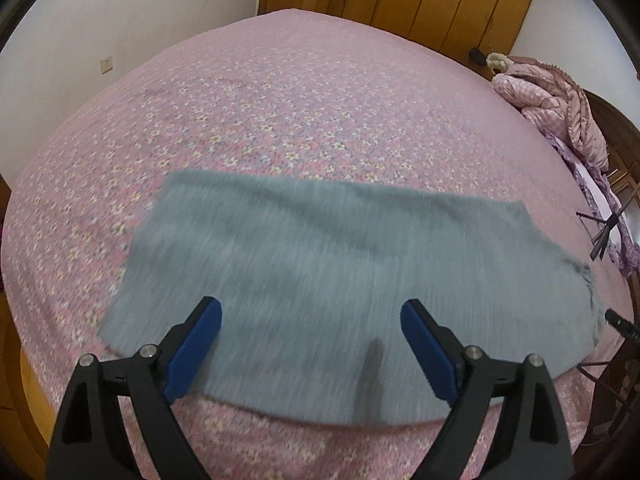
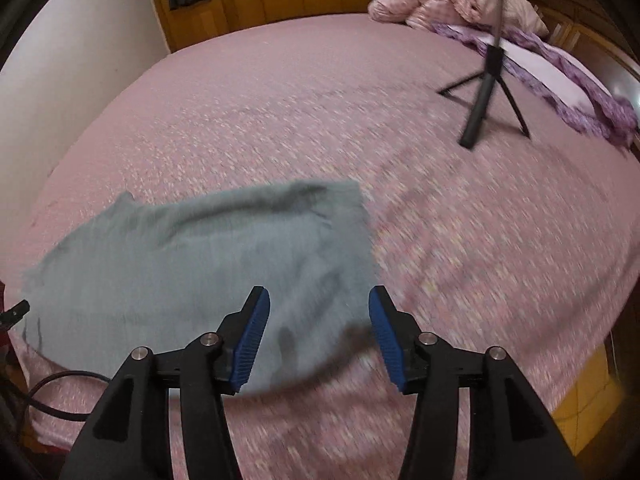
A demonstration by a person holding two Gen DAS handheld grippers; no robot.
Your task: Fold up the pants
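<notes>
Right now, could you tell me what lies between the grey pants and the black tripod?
Only bare pink floral bedspread separates the pants from the tripod, seen in the right wrist view.

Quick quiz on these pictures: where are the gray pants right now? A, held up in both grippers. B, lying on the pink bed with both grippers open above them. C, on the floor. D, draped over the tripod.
B: the pants lie flat on the bed, and the left gripper and right gripper both show spread, empty jaws.

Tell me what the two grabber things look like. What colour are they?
Both look the same. The left gripper and the right gripper each have two black plastic arms shaped like a V, with triangle cut-outs and round silver bolts at the joints. The fingertips wear bright blue pads; the right gripper's pads show little ridges.
</notes>
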